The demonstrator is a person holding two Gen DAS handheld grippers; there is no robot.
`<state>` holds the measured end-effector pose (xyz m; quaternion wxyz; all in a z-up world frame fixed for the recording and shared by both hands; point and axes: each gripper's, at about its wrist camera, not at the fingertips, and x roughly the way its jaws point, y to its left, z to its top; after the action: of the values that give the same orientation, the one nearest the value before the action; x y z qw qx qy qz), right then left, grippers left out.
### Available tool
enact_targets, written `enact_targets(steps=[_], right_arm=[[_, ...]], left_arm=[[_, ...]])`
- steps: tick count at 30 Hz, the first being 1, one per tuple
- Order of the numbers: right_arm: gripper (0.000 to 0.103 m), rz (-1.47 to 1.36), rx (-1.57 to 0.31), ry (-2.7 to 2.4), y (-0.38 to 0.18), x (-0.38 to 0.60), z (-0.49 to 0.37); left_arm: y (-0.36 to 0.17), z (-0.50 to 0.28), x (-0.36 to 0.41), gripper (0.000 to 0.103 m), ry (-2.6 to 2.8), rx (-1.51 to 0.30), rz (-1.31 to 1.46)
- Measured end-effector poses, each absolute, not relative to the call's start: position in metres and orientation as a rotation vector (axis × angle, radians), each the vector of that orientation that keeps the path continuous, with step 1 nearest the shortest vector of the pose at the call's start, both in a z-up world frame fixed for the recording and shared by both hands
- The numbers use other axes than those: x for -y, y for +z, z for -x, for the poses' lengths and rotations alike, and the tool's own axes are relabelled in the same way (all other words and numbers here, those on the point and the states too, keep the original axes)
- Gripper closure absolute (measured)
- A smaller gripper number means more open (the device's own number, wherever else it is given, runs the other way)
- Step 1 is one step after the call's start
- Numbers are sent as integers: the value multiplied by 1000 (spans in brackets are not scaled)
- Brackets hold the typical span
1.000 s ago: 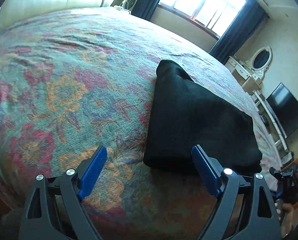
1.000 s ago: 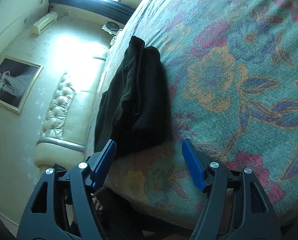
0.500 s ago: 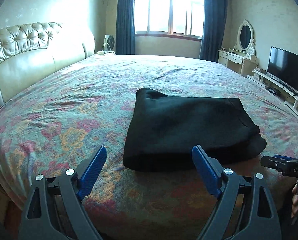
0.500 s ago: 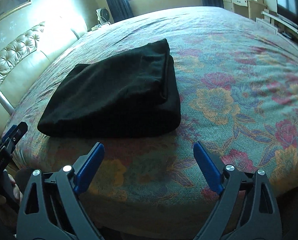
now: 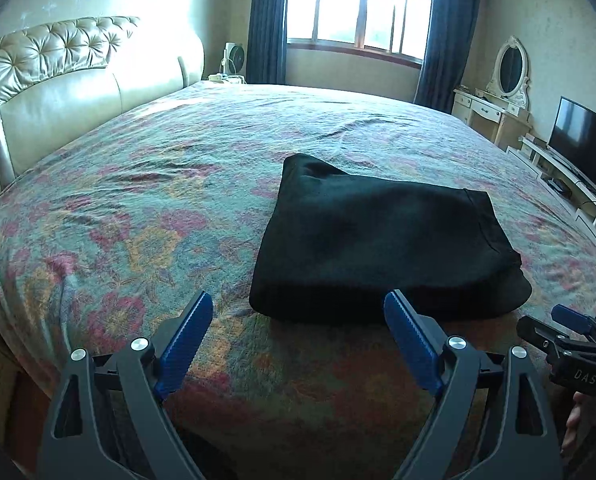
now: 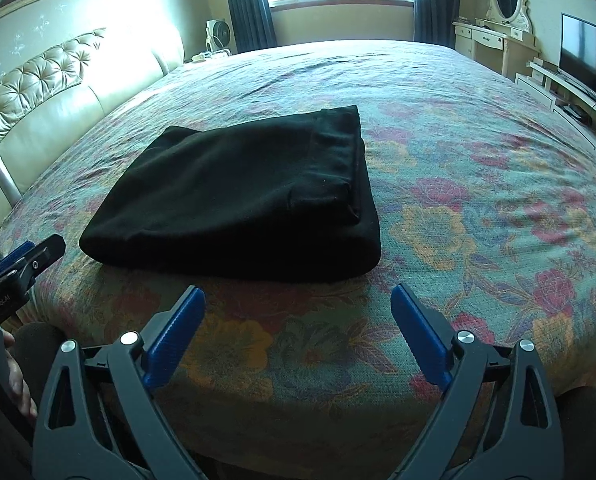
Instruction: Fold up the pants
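Black pants [image 5: 381, 240] lie folded into a thick rectangle on the floral bedspread [image 5: 146, 208], near the bed's front edge. They also show in the right wrist view [image 6: 250, 196]. My left gripper [image 5: 298, 320] is open and empty, held just short of the pants' near edge, above the front of the bed. My right gripper [image 6: 298, 312] is open and empty, also a little short of the pants. Each gripper shows at the edge of the other's view: the right gripper [image 5: 569, 336] and the left gripper [image 6: 22, 264].
A padded cream headboard [image 5: 58, 80] stands at the left. A window with dark curtains [image 5: 357, 8] is at the back. A dressing table with an oval mirror [image 5: 505, 92] and a TV on a low stand [image 5: 581, 144] are at the right.
Both grippers have swung level and pulled back a little from the pants. The views went from tilted to upright. The pants have not moved. Both grippers stay open.
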<state>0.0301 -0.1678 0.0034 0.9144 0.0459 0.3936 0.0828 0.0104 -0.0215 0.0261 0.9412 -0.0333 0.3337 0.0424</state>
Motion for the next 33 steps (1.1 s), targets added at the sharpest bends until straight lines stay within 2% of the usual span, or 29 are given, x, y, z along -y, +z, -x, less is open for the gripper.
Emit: enact_targets(steps=[4,33], right_arm=[[3,-111,-797,164,4,171,-27],[3,-170,-854,220,-12,170,-26]], left_arm=[[26,-10,21,17,90,-673,53],[28,-16,18,16,44,-692,109]])
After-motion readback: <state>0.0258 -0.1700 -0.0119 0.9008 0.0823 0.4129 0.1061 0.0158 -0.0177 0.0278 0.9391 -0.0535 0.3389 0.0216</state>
